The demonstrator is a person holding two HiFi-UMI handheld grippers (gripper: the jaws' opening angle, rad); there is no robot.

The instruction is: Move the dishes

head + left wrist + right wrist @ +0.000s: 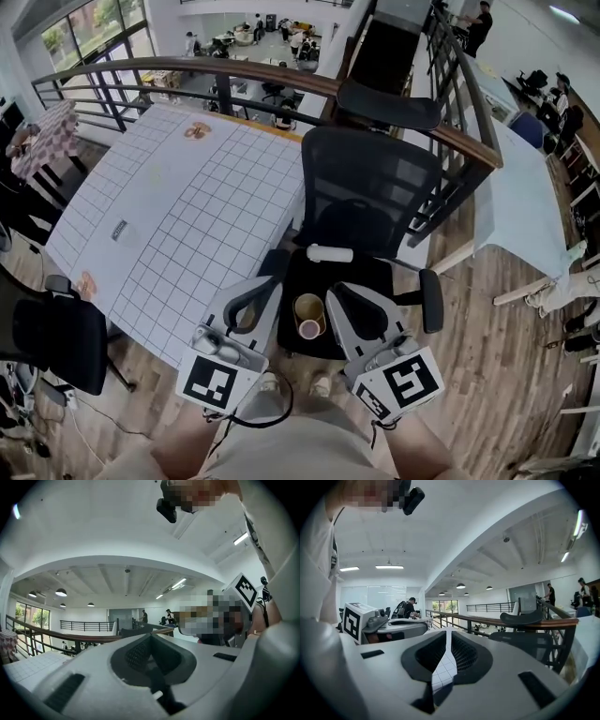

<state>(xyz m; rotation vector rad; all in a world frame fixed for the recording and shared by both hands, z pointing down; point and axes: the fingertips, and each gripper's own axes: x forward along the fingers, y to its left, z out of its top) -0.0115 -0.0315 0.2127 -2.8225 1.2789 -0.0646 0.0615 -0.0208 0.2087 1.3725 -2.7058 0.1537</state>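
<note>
While I hold both grippers low and close to my body, the left gripper (267, 284) and the right gripper (337, 292) point out over the seat of a black office chair (370, 187). My left gripper's jaws meet at their tips with nothing between them. Only the dark cut-out behind the tips is open. My right gripper's jaws are closed too and hold nothing, leaving a thin slit through which gridded cloth shows.

From my head view, a tan cup (308, 307) sits on the chair seat in the gap between the two grippers, its mouth facing up toward me. A smaller pink cup (309, 329) is right at its near side. I cannot tell whether the two touch or are stacked. Neither gripper touches them.

A white cylinder (330, 253) lies across the back of the seat, beyond the cups. To the left of the chair stands a table (141, 323) under a white gridded cloth (187, 216), its near corner close to my left gripper. Some orange-brown things (195, 131) rest at the cloth's far end, too small to make out. A curved railing (234, 67) runs behind the table and chair, and a wooden floor (487, 356) spreads below.
</note>
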